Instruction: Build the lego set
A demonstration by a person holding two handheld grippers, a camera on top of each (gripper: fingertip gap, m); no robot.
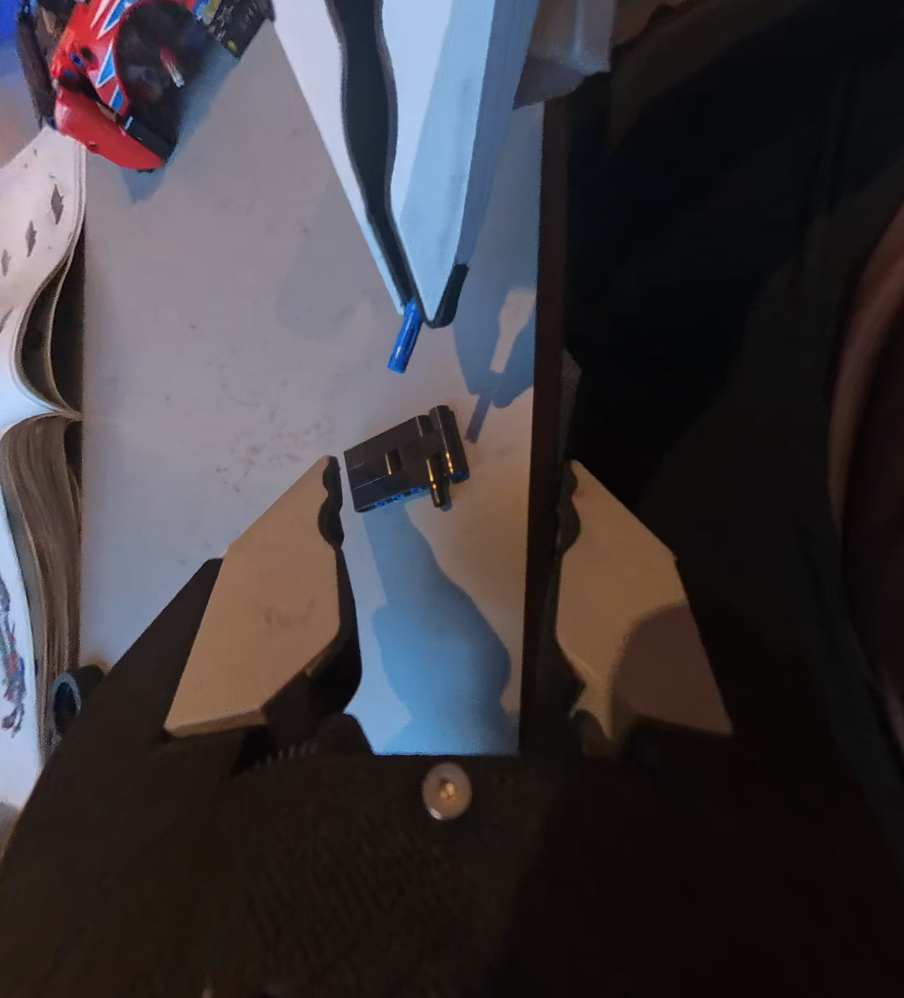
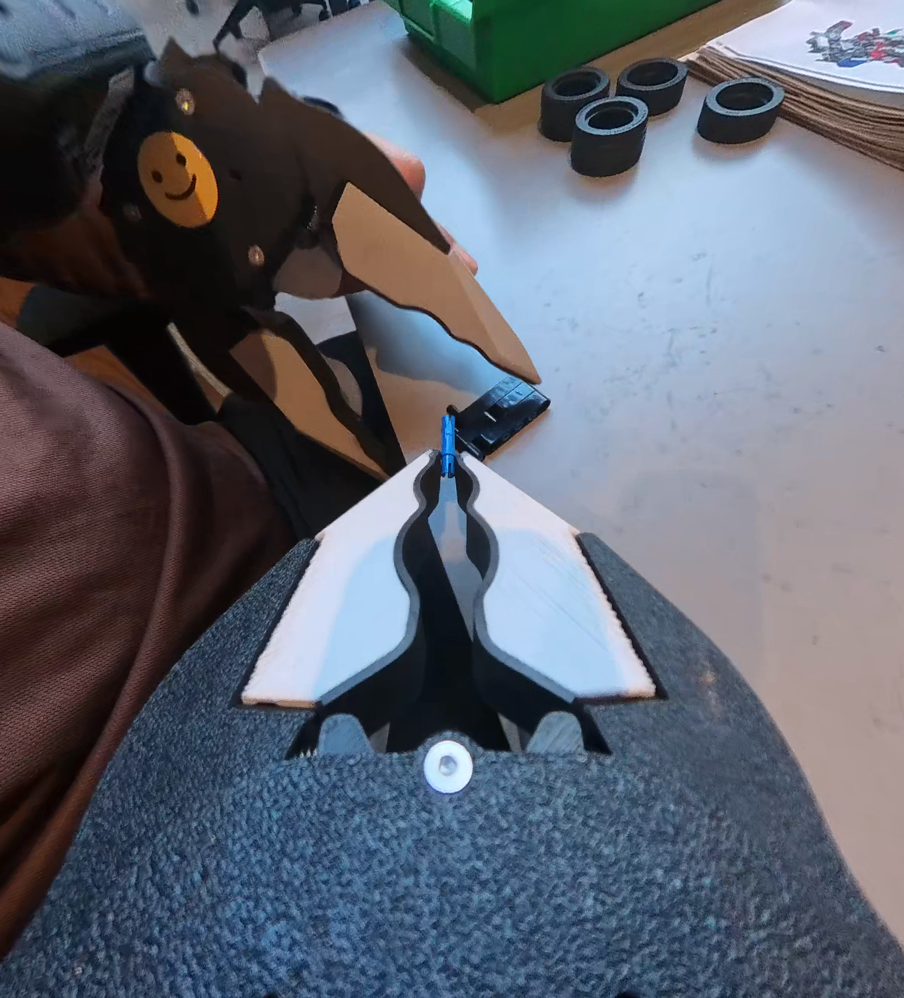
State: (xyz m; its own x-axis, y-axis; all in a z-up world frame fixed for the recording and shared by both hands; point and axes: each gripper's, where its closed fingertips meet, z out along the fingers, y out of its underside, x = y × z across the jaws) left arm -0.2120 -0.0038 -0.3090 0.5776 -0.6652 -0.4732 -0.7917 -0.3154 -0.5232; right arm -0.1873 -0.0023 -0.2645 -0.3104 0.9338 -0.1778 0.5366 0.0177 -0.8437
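A small black lego assembly (image 1: 403, 464) with blue pins in its side lies on the white table near the table's edge. My left gripper (image 1: 452, 478) is open around it, with one tan finger (image 1: 298, 567) just beside it and the other past the table edge. My right gripper (image 2: 447, 467) is shut on a blue lego pin (image 2: 447, 440) and holds it point-first just short of the black assembly (image 2: 506, 413). In the left wrist view, the pin (image 1: 402, 337) sticks out of the white fingertips (image 1: 433, 270) above the assembly.
A red lego car (image 1: 109, 92) stands at the far side. An open instruction book (image 1: 12, 335) lies beside it. Several black tyres (image 2: 609, 132) and a green box (image 2: 525, 48) sit beyond the assembly. The table edge (image 1: 541, 378) and a person's brown clothing (image 2: 87, 540) are close by. One gripper's finger ends stand about 5 cm off the other's. Both grippers' tips are roughly 25 cm from the red lego car (image 1: 109, 92).
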